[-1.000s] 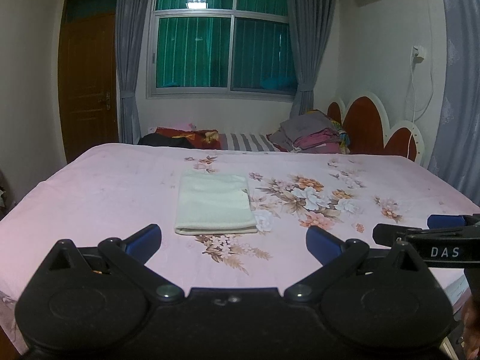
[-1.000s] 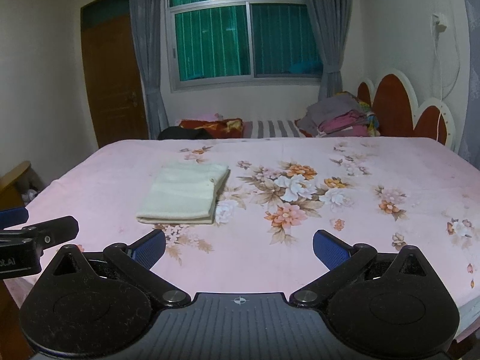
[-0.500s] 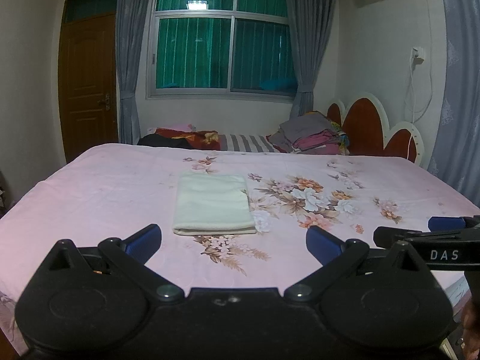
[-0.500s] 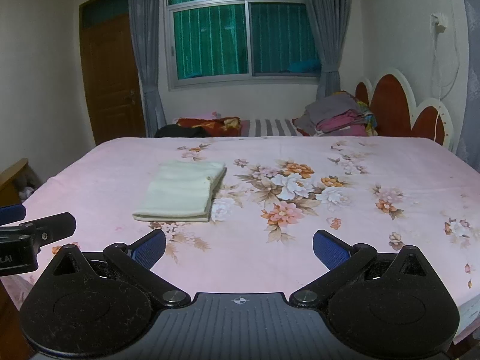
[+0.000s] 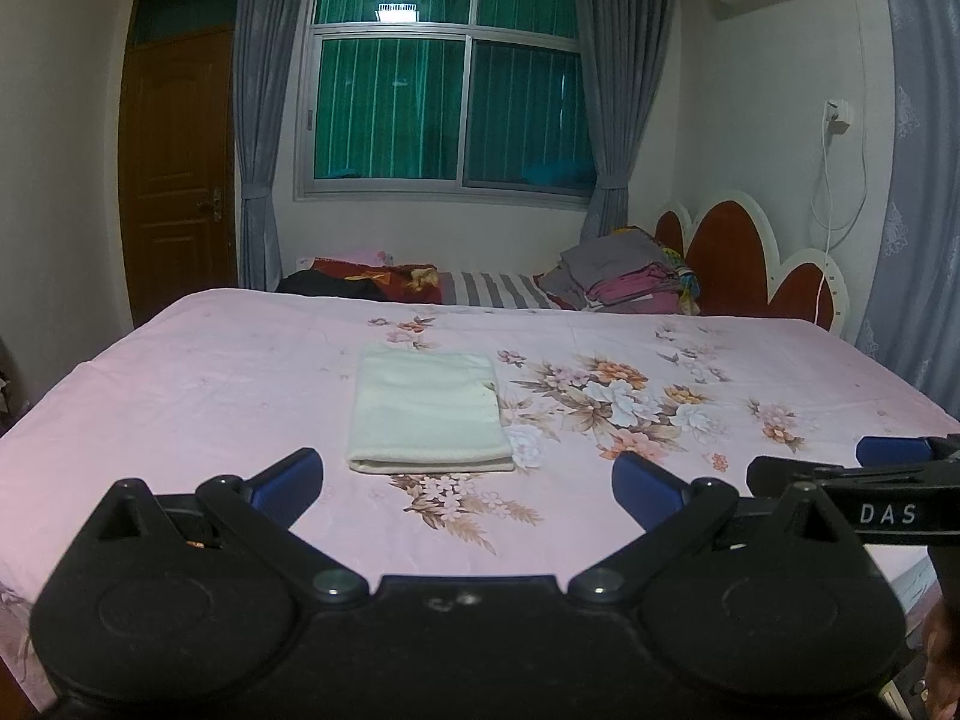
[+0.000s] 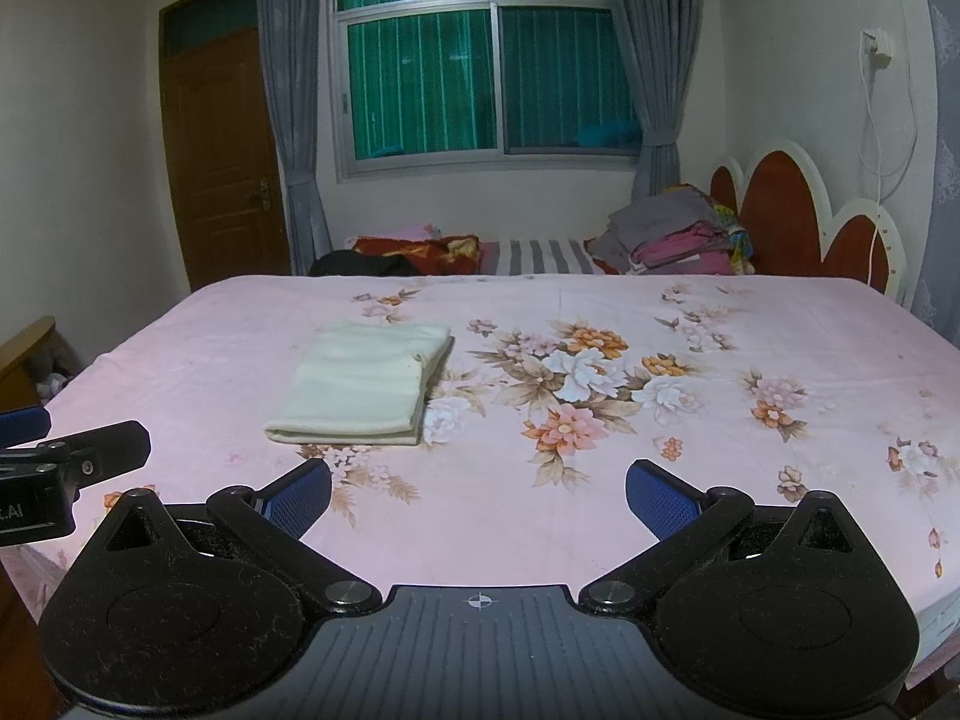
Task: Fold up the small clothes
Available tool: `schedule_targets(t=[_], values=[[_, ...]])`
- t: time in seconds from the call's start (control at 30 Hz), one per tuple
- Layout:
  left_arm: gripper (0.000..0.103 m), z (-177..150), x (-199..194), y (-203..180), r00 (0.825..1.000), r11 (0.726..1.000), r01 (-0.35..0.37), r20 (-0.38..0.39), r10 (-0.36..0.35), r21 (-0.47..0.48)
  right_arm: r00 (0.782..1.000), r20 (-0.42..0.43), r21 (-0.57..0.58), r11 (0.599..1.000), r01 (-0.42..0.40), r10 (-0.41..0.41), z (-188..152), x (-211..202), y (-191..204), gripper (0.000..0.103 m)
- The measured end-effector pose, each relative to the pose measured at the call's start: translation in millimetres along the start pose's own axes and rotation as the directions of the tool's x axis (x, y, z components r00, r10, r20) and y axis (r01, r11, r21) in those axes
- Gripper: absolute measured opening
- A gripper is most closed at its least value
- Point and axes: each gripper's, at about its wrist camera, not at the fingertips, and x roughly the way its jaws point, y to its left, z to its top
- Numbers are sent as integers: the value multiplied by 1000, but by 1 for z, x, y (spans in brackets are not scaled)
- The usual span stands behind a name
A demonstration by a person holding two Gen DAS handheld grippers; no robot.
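Both grippers (image 5: 468, 480) (image 6: 478, 489) slightly retreated from cloth (image 5: 427, 414)

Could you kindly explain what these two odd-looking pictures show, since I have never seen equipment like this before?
There is no robot here: a person holds a two-finger gripper in each hand, and each gripper carries a wide-angle camera looking forward along its fingers. One picture comes from the left gripper, the other from the right gripper. The black shapes with blue pads at the bottom are the gripper's own fingers. Both stand open and hold nothing. Each camera also catches the other gripper at its edge. Ahead is a bed with a pink floral sheet. On it lies a cream cloth, already folded into a neat rectangle. Farther back, by the headboard, sits a pile of clothes.
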Motion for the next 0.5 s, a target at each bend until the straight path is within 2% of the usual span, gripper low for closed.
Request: schedule_targets(t=[0.5], values=[[102, -1, 1, 7, 1000, 1000, 4, 3, -4, -7, 1000, 0, -1, 1000, 1, -1, 0, 0, 1, 103]])
